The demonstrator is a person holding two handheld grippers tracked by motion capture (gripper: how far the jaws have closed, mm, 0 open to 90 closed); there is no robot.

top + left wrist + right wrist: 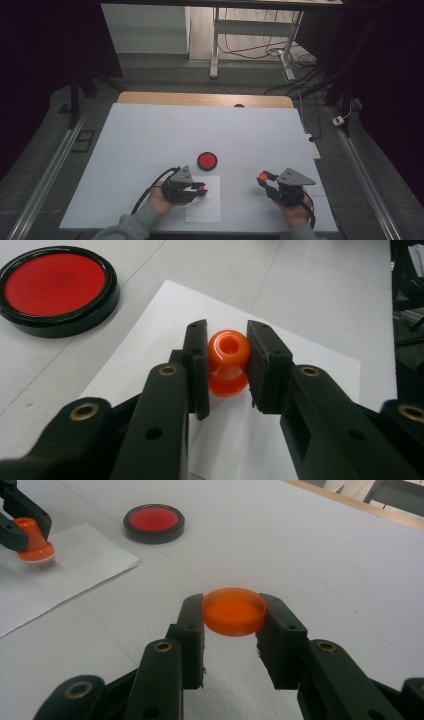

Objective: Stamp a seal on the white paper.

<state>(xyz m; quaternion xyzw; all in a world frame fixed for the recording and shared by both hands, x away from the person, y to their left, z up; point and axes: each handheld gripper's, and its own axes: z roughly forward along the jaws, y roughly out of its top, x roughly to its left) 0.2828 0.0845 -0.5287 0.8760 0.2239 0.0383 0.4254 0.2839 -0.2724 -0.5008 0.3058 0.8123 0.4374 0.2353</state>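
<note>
Left gripper view: orange stamp [228,362] is clamped by left gripper [227,365], pressed onto white paper [310,370]; lifting remains.

no readable text, labels or numbers

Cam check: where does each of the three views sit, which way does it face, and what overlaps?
High view: above the person's side, looking forward and down on the table; both forearms, left gripper and right gripper come in from the bottom.
Left gripper view: rides the left gripper, looks along its jaws, shut on the orange stamp over the paper.
Right gripper view: rides the right gripper, looks along its jaws, shut on the orange cap.
Shared: the red ink pad and paper appear in all three.
</note>
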